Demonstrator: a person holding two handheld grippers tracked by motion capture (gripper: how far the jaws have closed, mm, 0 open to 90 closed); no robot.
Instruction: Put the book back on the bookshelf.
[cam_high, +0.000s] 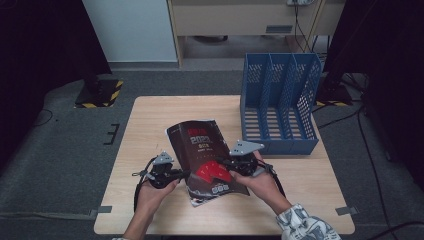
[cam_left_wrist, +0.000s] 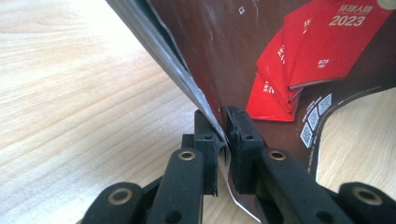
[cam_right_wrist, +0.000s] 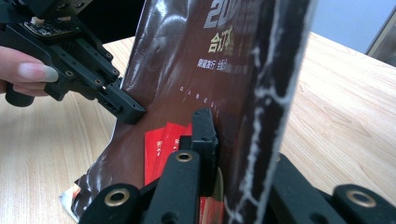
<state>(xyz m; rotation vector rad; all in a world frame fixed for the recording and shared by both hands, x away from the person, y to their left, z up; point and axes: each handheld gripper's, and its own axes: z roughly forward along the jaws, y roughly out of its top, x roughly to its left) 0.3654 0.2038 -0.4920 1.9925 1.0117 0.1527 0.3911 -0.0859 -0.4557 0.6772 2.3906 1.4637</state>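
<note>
Near the front middle of the wooden table (cam_high: 150, 120), a dark-covered magazine (cam_high: 202, 145) with red booklets printed on it is held between two grippers, its near end lifted off the wood. At its left edge, the left gripper (cam_left_wrist: 223, 135) is clenched on the cover, the page edges pinched between its two black pads. At the right edge, the right gripper (cam_right_wrist: 233, 140) is clamped on the magazine's spine side, one jaw in front of the cover, the other behind. Behind and to the right stands a blue file rack (cam_high: 280, 100), well apart.
</note>
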